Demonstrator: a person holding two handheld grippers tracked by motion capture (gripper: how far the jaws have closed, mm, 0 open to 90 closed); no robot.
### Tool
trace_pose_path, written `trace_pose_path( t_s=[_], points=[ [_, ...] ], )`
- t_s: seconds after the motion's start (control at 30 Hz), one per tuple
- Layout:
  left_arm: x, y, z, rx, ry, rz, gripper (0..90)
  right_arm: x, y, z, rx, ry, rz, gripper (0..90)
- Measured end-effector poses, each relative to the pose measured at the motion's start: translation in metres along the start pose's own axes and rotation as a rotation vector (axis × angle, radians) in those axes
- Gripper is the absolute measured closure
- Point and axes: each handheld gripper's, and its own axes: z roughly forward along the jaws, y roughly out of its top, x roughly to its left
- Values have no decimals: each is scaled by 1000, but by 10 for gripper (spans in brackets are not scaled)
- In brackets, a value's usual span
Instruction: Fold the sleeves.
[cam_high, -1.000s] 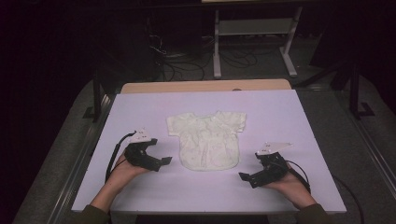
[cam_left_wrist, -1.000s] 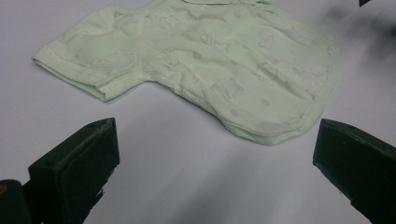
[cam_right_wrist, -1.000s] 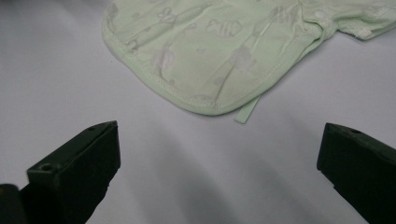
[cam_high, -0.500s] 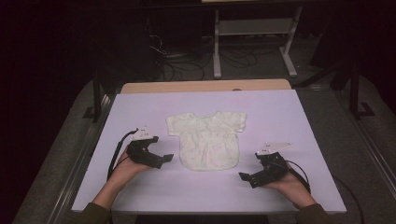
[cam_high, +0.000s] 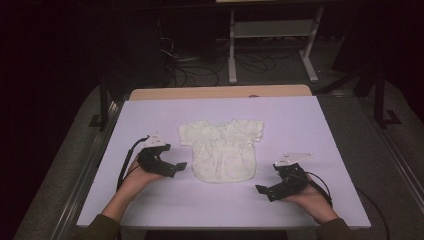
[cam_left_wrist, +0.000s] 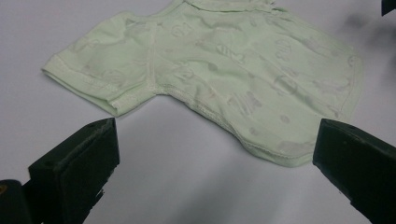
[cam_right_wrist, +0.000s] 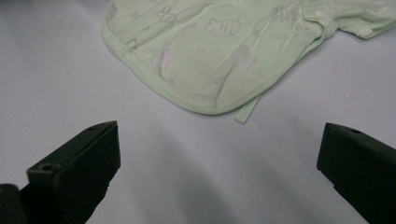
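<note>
Left gripper (cam_high: 176, 166) jaws spread wide, nothing in them, just beside the shirt's (cam_high: 222, 149) left sleeve side, not touching. Right gripper (cam_high: 266, 189) also spread and empty, near the shirt's lower right hem, apart from it. Shirt lies flat on the white table (cam_high: 310, 120), about mid-table, neck away from the person. Pale green, short sleeves, faint printed pattern (shapes too washed out to read), stitched hems, rounded bottom edge. A small tag (cam_right_wrist: 247, 110) pokes out under the hem.

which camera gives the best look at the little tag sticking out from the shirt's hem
The right gripper view: the tag pokes out from under the shirt hem, close up. The left gripper view shows the shirt's sleeve and side; in the high view the tag is too small to tell.
</note>
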Motion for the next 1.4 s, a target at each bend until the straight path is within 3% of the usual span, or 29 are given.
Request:
trace_pose_path(
  t_s=[1.4],
  points=[
    [13,17,16,-13,31,-5,5,0,-1,1,-2,-1,-1,0]
  ],
)
